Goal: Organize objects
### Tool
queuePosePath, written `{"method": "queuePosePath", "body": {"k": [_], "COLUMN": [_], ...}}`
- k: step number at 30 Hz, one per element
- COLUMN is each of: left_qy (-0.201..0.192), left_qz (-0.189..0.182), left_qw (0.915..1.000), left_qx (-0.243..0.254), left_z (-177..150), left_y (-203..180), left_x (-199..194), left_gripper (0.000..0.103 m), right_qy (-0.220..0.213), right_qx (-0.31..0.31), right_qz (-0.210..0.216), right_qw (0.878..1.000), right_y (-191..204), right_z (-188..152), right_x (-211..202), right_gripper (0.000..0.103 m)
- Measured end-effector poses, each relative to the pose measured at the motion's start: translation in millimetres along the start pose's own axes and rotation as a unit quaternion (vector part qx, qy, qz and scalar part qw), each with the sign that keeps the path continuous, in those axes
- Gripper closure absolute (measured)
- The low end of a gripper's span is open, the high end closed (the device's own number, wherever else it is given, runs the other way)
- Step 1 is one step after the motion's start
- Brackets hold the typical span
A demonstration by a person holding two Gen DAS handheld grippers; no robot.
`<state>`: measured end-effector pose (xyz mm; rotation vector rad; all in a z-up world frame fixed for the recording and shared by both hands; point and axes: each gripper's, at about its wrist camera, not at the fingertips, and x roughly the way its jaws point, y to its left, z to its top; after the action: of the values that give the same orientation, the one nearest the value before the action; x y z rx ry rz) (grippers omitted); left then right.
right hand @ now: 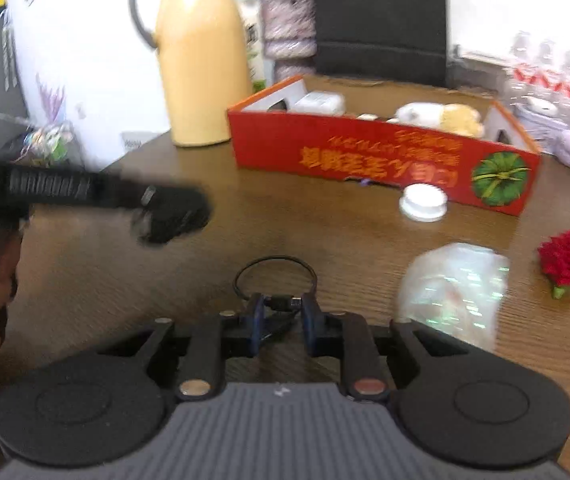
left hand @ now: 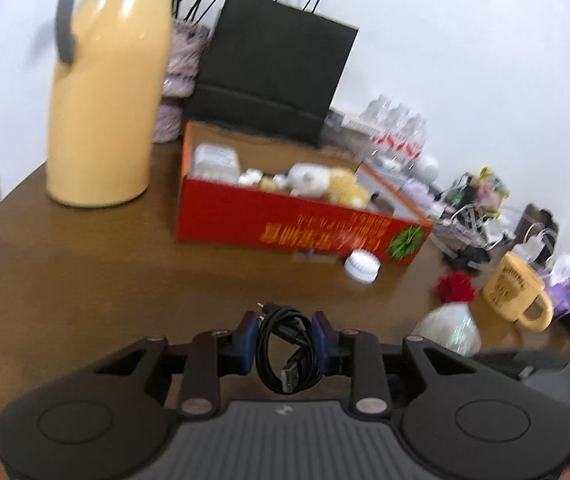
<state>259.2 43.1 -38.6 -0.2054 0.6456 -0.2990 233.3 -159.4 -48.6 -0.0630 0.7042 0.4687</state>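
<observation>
gripping a coiled black cable point(left hand: 288, 350) between its blue pads, the left gripper point(left hand: 287, 344) hung above the brown table point(left hand: 105, 280), short of the red box point(left hand: 285, 220). the right gripper point(right hand: 281, 312) had its fingers drawn close on a second black cable point(right hand: 276, 276), its loop sticking out ahead toward the box. the box sat open on the table with small white things and a plush toy point(left hand: 325, 184) inside. left of the box stood a yellow jug point(left hand: 109, 92); touching the box's front was a white cap point(left hand: 361, 267); to the right of the box lay a red flower point(left hand: 455, 286) and a yellow mug point(left hand: 519, 294).
</observation>
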Motion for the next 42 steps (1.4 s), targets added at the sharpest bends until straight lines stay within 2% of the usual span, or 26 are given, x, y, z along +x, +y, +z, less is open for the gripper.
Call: {"method": "queuePosePath", "body": {"k": [4, 10, 13, 17, 20, 22, 25, 28, 31, 32, 33, 34, 36, 39, 42], "left_qy": [0.009, -0.013, -0.021, -0.047, -0.056, -0.047, -0.030, -0.015, -0.003, 0.002, -0.013, -0.013, -0.002, -0.004, -0.006], "left_qz": [0.016, -0.004, -0.004, -0.009, -0.012, -0.007, 0.012, 0.043, 0.015, 0.009, 0.000, -0.012, -0.033, -0.034, -0.047], "left_qw": [0.9998, 0.9998, 0.9996, 0.9977, 0.9964, 0.9975, 0.9985, 0.9986, 0.9994, 0.9985, 0.9972, 0.9965, 0.9972, 0.9956, 0.9949], "left_qx": [0.001, 0.011, 0.020, 0.047, 0.063, 0.052, 0.044, 0.027, 0.032, 0.054, 0.073, 0.082, 0.067, 0.087, 0.090], "left_z": [-17, -24, -13, 27, 77, 105, 137, 146, 131, 124, 116, 110, 100, 88, 83], "left_y": [-6, -25, -29, -29, -24, -19, -8, 2, 6, 4, 3, 3, 5, -4, -7], "left_x": [-10, -31, -31, -19, 8, 34, 81, 112, 108, 102, 92, 86, 78, 71, 65], "left_gripper": [0.076, 0.076, 0.076, 0.076, 0.076, 0.076, 0.076, 0.076, 0.076, 0.076, 0.080, 0.084, 0.086, 0.088, 0.090], "right_qy": [-0.024, -0.069, -0.091, -0.122, -0.136, -0.136, -0.109, -0.072, -0.060, -0.058, -0.053, -0.043, -0.021, 0.019, 0.024], "right_qx": [0.010, 0.018, 0.018, 0.012, -0.006, -0.008, -0.008, -0.017, -0.005, -0.007, -0.006, -0.003, 0.012, 0.000, -0.036], "right_qz": [-0.021, -0.035, -0.038, -0.028, -0.023, -0.014, -0.015, -0.051, -0.037, -0.033, -0.034, -0.040, -0.054, -0.064, -0.072], "right_qw": [0.999, 0.997, 0.995, 0.992, 0.990, 0.991, 0.994, 0.996, 0.997, 0.998, 0.998, 0.998, 0.998, 0.998, 0.996], "right_y": [-8, -16, -22, -40, -57, -71, -94, -107, -118, -120, -121, -123, -128, -124, -116], "right_z": [-1, 4, 13, 47, 91, 122, 168, 188, 175, 162, 149, 136, 109, 80, 72], "right_x": [-26, -64, -76, -83, -70, -52, -1, 44, 44, 37, 32, 28, 26, 38, 52], "right_gripper": [0.083, 0.083, 0.083, 0.083, 0.088, 0.088, 0.094, 0.094, 0.092, 0.091, 0.082, 0.071, 0.058, 0.052, 0.033]}}
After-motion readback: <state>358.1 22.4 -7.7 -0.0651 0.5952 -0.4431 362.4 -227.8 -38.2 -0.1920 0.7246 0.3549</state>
